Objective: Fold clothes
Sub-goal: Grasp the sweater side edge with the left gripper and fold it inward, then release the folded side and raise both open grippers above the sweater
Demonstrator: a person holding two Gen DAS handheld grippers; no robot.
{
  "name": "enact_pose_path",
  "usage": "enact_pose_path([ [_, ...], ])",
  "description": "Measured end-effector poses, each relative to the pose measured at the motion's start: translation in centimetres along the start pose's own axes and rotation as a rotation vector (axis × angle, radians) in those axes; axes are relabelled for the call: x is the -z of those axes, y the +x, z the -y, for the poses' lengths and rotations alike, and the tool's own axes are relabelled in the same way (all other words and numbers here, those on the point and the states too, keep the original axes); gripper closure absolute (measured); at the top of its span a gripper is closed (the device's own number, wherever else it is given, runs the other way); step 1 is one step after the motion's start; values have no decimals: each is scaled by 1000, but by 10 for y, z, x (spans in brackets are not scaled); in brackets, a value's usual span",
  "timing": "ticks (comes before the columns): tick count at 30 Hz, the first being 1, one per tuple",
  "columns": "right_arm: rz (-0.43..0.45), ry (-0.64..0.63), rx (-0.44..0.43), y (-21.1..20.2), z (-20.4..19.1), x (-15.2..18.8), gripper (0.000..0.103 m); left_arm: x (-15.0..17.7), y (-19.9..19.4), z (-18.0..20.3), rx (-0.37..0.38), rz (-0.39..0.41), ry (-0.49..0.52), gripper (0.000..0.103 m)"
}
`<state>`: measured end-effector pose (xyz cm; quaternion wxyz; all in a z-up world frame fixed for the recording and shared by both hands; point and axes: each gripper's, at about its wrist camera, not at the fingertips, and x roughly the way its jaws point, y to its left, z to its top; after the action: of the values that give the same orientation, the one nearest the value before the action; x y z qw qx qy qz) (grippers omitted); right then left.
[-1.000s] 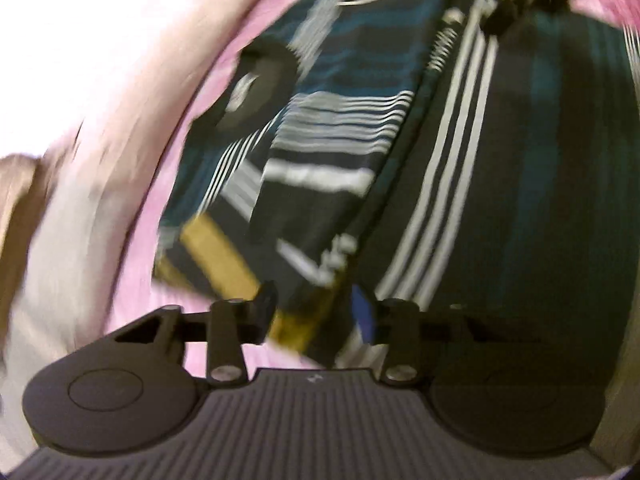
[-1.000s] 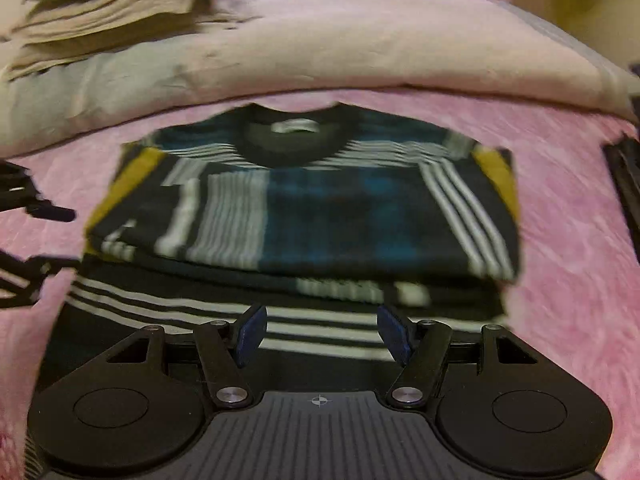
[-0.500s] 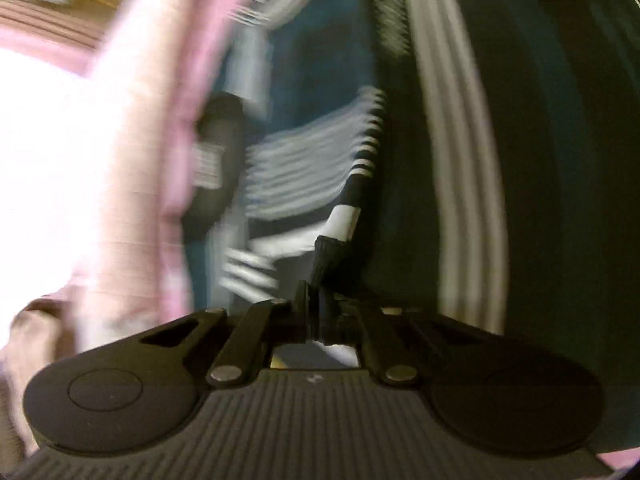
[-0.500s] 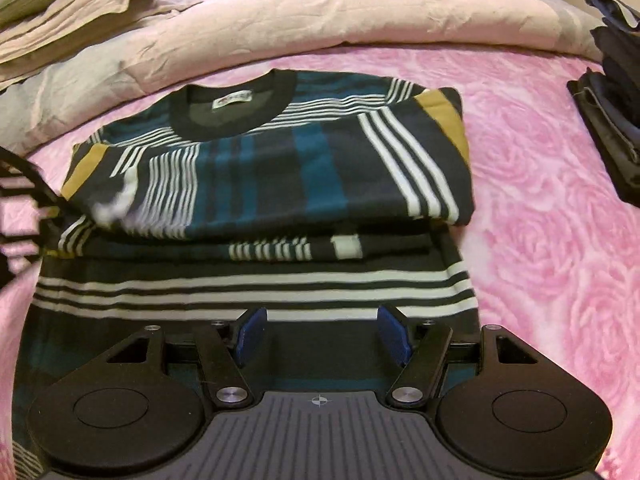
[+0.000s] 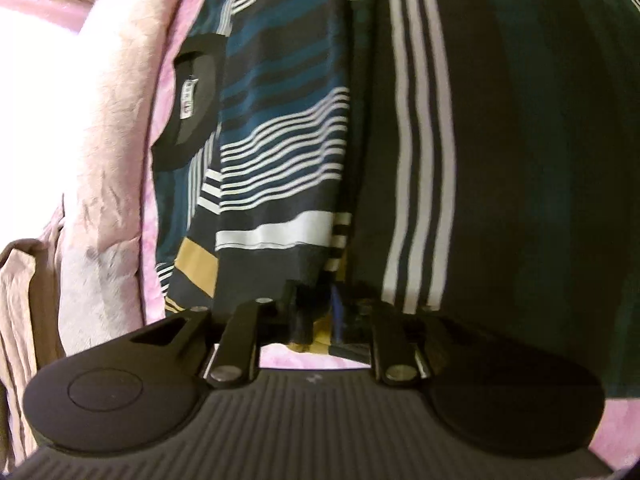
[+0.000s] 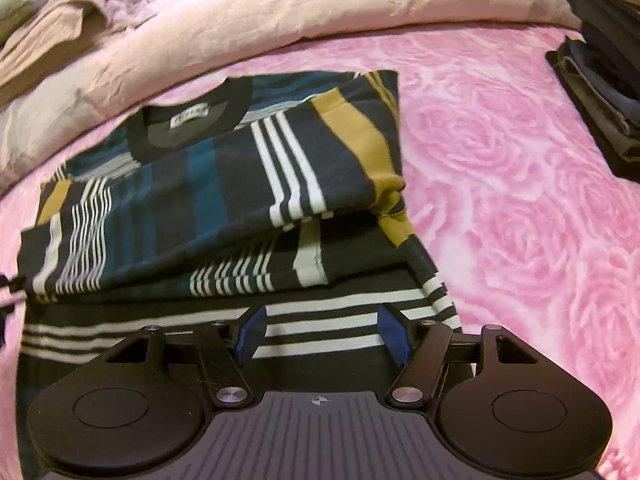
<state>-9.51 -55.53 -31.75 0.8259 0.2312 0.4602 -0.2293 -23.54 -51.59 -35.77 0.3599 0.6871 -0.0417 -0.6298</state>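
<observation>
Folding is judged midway: the striped shirt [image 6: 224, 200], sleeves tucked in, lies on the pink bedspread [image 6: 520, 184], its edge between the narrow, opening left gripper [image 5: 316, 316], while the right gripper [image 6: 320, 332] is held wide and empty above the hem, which must be seized next.

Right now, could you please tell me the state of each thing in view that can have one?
Striped shirt: partly folded, sleeves folded in, collar side up, flat on the bed.
Pink bedspread: spread flat under the shirt.
Dark clothes: folded, stacked at the bed's edge.
Beige bedding: rumpled, beyond the shirt.
Left tongs: opening, shirt's edge between the pads.
Right tongs: open, over the shirt's lower part.
</observation>
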Motion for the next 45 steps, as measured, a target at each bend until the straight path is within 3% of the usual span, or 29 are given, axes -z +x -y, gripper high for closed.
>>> enact_pose_path([
  [5,29,-26,32,2,2,-11,38,12,-5,-4,-8,-29,-47,87],
  [10,35,-73,197,32,6,-33,38,22,-23,-8,-26,-19,-125,87],
  [15,79,-159,166,60,7,-45,38,18,-28,-4,-17,19,-128,87],
  [18,150,-59,259,51,35,-43,38,6,-23,-1,2,26,-118,87],
  [20,144,90,221,43,63,-36,38,-1,-21,0,12,39,-113,87],
  [24,135,202,147,36,82,-25,38,-17,-14,-1,40,36,-99,79],
  [30,79,335,183,19,85,-17,38,-16,0,4,103,-66,-101,75],
  [37,-24,306,174,-24,63,29,38,6,-33,-6,160,-125,-320,75],
  [45,-124,141,28,-71,16,62,38,16,-107,5,170,-173,-587,69],
])
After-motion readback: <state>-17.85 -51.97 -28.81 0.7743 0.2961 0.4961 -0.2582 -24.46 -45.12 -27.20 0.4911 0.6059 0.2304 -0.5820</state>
